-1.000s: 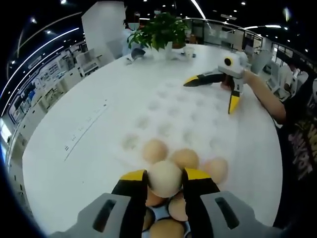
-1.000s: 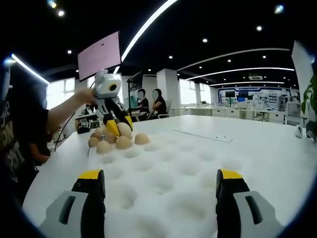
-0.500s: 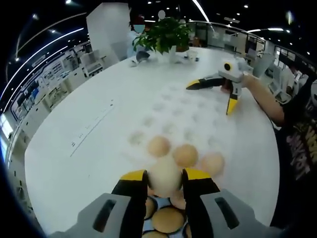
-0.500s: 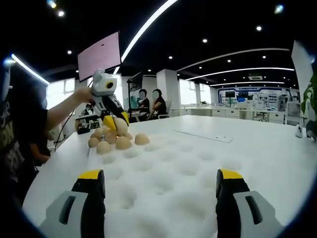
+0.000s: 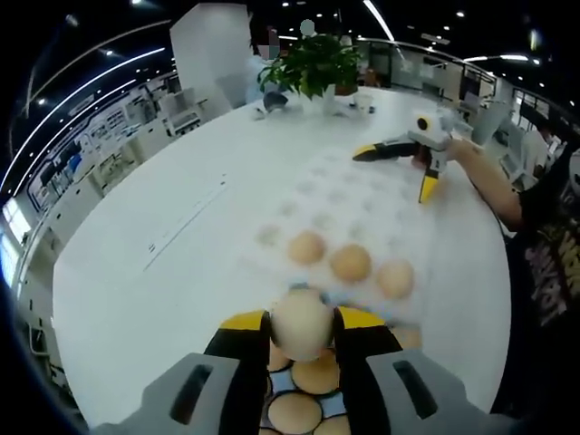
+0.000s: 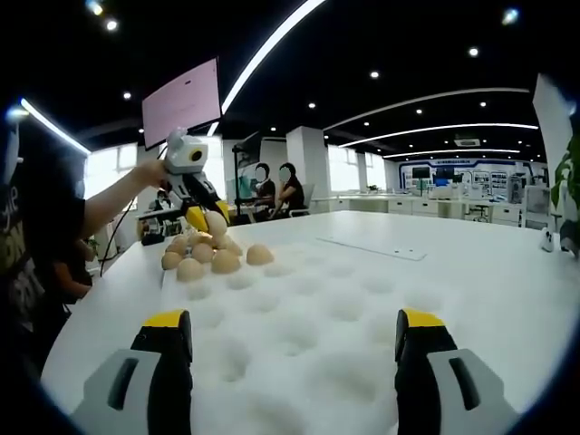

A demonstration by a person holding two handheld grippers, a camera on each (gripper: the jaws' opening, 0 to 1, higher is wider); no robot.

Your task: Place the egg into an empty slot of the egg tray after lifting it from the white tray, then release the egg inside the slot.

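Left gripper (image 5: 302, 324) was clamped on a pale egg (image 5: 301, 323), held clear above the eggs below; the jaws covered both its sides, so its long axis was hard to read, roughly pointing away from the camera. Beneath it, the white tray (image 5: 276, 381) was mostly hidden by the gripper body, with brown eggs (image 5: 294, 412) cut off at the bottom edge. Egg tray (image 5: 362, 204) was blurred; its near row held three eggs (image 5: 350, 263), with many empty slots beyond. Right gripper (image 6: 294, 340) sat with its jaws spread wide and nothing between them, low over the empty dimples at the egg tray's far end. The table (image 5: 181, 181) had open white surface left of the egg tray.
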